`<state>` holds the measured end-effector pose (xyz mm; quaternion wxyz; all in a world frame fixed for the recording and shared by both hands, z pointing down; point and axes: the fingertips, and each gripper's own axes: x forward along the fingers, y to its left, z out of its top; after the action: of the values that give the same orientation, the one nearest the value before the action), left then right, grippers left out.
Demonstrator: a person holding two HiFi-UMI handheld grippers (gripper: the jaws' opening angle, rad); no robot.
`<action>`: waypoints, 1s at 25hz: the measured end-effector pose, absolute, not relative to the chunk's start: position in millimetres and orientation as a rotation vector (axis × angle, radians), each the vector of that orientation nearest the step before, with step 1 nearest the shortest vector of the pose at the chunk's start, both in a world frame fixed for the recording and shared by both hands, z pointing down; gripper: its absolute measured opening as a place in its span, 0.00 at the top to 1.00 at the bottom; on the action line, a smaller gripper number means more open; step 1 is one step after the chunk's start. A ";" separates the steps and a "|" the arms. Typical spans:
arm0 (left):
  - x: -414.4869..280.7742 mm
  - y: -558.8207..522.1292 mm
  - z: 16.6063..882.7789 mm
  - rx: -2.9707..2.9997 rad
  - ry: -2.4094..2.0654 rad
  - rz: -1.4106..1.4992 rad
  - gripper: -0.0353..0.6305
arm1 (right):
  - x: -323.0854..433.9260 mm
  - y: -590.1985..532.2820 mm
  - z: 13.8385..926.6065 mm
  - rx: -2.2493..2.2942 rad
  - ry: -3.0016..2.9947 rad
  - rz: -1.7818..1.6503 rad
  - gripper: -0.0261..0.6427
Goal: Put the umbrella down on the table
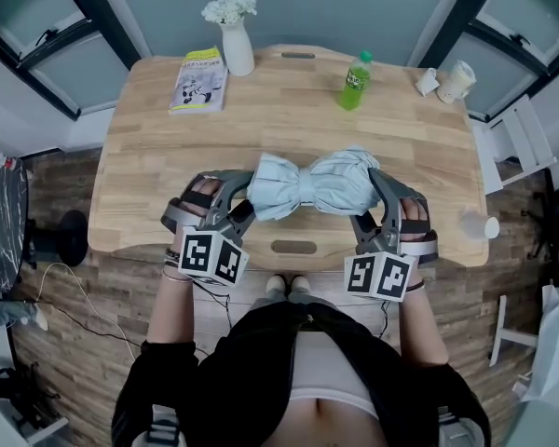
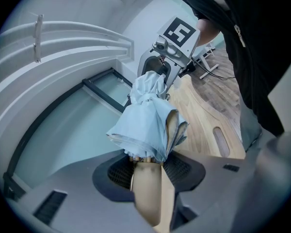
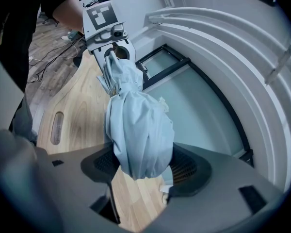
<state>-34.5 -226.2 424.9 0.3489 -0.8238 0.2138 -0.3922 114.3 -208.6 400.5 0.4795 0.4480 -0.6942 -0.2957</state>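
A folded light-blue umbrella (image 1: 312, 184) lies level between my two grippers, over the near part of the wooden table (image 1: 158, 156). My left gripper (image 1: 245, 208) is shut on its left end. In the left gripper view the tan handle (image 2: 146, 188) sits between the jaws, with the cloth (image 2: 148, 120) bunched just beyond. My right gripper (image 1: 374, 198) is shut on the right end. In the right gripper view the rounded cloth (image 3: 136, 125) fills the gap between the jaws. Whether the umbrella touches the tabletop I cannot tell.
At the table's far side are a booklet (image 1: 200, 80), a white vase of flowers (image 1: 235, 40), a green bottle (image 1: 354, 80) and white cups (image 1: 455, 80). A clear plastic cup (image 1: 480, 223) stands at the right edge. A slot (image 1: 293, 247) is cut near the front edge.
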 end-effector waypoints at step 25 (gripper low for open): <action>-28.7 -234.0 469.5 -2.204 0.508 -1.104 0.68 | 121.3 -222.7 454.0 1.015 -1.735 -0.667 0.49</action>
<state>-28.7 -234.0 469.5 0.3076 -0.8333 0.1921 -0.4173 121.3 -222.7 454.0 0.4897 0.4177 -0.7143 -0.2748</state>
